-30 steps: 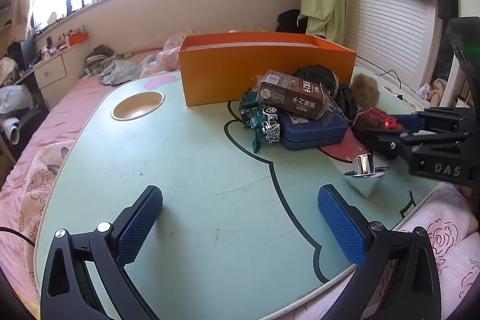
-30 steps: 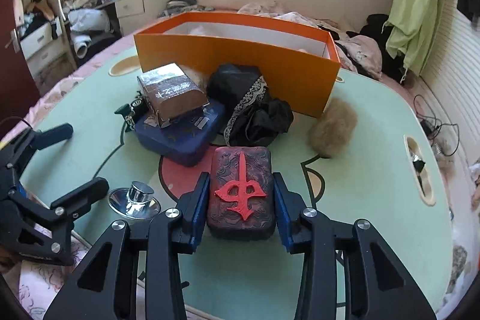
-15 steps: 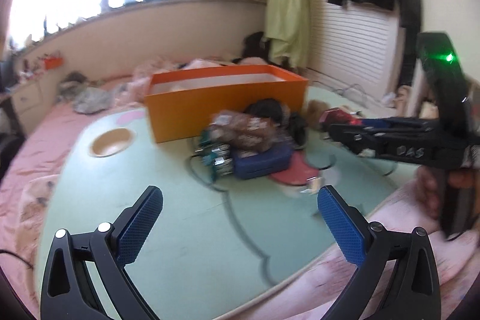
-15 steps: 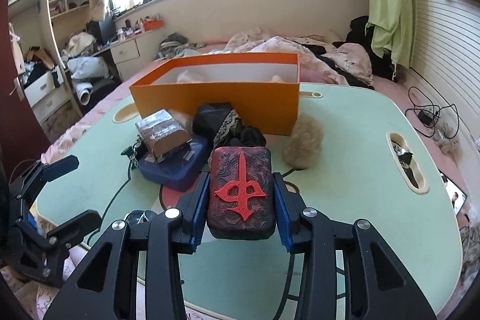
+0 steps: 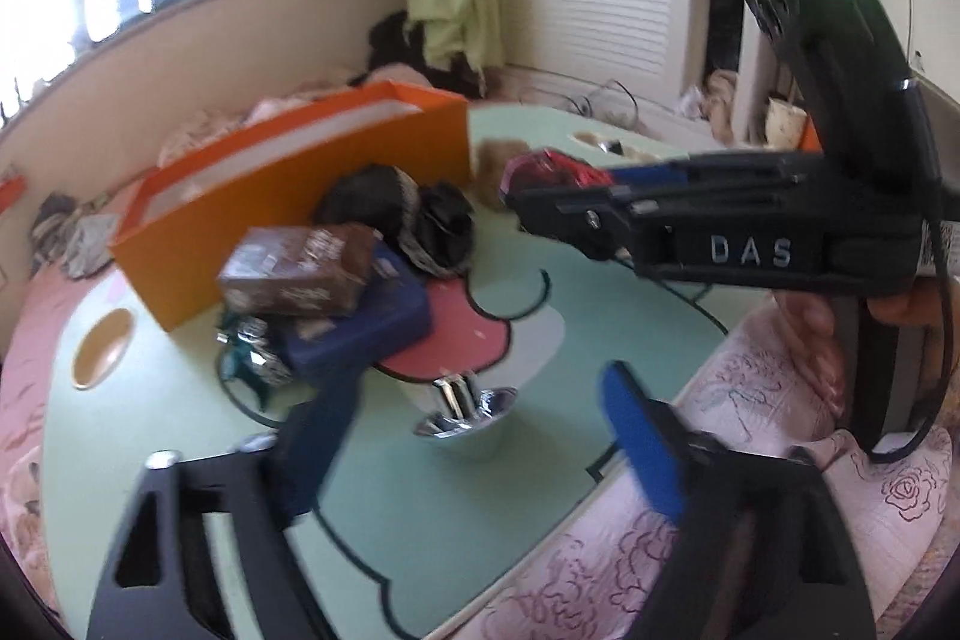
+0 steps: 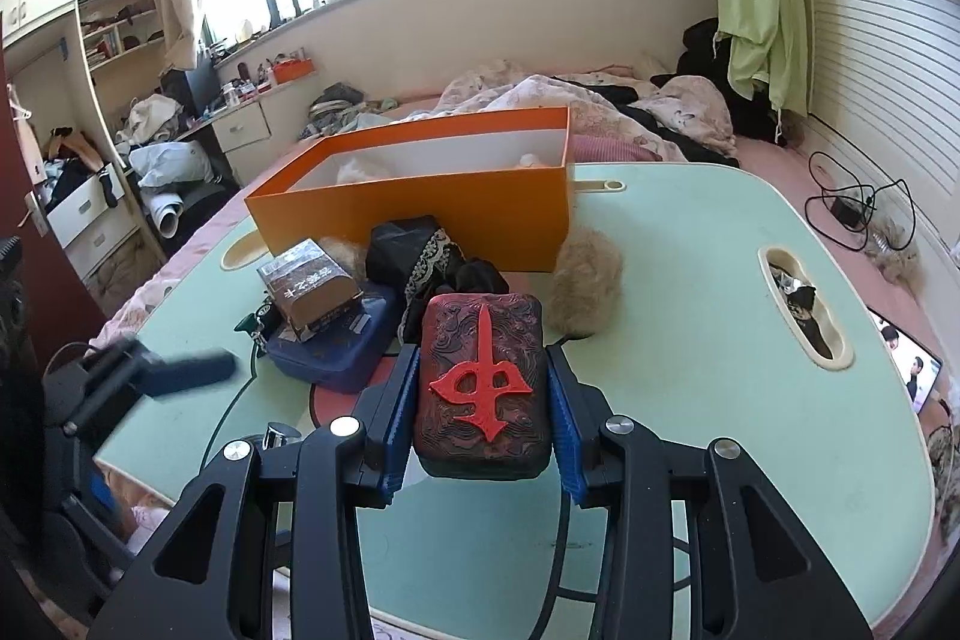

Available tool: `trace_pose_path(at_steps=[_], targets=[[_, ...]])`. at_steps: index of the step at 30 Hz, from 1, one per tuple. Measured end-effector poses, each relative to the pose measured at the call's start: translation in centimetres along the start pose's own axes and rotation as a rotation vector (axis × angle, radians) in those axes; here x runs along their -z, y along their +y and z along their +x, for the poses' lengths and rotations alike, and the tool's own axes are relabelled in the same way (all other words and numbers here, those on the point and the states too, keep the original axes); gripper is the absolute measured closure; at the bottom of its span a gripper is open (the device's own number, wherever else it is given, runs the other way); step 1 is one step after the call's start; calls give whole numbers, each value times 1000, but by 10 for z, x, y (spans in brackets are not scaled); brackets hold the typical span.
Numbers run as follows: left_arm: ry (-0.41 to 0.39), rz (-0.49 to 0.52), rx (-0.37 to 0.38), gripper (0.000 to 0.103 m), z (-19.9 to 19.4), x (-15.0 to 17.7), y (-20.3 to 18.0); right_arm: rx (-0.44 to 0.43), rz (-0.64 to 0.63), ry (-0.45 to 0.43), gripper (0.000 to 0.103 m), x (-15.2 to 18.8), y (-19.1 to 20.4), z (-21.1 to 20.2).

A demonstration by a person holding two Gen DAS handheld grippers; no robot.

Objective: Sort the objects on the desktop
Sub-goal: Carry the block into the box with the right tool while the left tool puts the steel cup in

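Red-marked block (image 6: pixel 483 388): looks rigid, chunky, textured, prob non-slip; right gripper (image 6: pixel 482 415) pinches its long sides. Left gripper (image 5: pixel 474 436) closing, nothing between, metal bell (image 5: pixel 465 409) ahead.

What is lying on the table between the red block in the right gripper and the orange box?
In the right wrist view, black lacy cloth and a tan fluffy ball lie between the red block and the orange box.
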State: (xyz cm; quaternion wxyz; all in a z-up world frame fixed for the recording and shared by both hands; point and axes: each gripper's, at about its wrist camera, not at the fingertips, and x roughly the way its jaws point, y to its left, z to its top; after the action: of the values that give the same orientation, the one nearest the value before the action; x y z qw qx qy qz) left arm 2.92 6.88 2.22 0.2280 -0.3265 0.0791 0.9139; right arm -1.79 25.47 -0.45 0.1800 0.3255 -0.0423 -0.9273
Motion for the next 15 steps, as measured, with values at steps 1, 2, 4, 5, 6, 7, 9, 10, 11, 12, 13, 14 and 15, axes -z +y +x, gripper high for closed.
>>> trace_pose_path(at_steps=[1,2,4,5,6,7,9,10,11,12,13,14,15], targets=[[-8,-3,0,47,-1,1,0,-1,1,0,62,0,0,0],[-18,-8,-10,66,-3,1,1,-1,1,-1,62,1,0,0],[-27,-22,-16,74,-5,3,3,-2,3,-1,62,1,0,0],[-31,-32,-11,74,-5,4,5,-2,3,-1,62,1,0,0],[-35,-41,-10,74,-5,5,7,-2,3,-1,62,2,0,0],[-40,-51,-13,74,-6,5,9,-2,2,-2,62,2,0,0],[-63,-72,-17,74,-11,6,13,-1,2,-3,62,2,0,0],[-79,-81,-19,74,-14,6,14,0,1,-4,62,1,0,0],[-92,-87,-23,74,-17,7,16,-1,0,-5,62,2,0,0],[-105,-91,-28,74,-20,7,18,-1,1,-5,62,2,-1,0],[-116,-95,-33,74,-23,7,19,-1,1,-6,62,2,-1,-1],[-127,-99,-36,74,-26,7,20,-1,0,-7,62,2,-1,-1],[-139,-101,-37,74,-29,7,22,0,0,-9,62,2,-1,-1]])
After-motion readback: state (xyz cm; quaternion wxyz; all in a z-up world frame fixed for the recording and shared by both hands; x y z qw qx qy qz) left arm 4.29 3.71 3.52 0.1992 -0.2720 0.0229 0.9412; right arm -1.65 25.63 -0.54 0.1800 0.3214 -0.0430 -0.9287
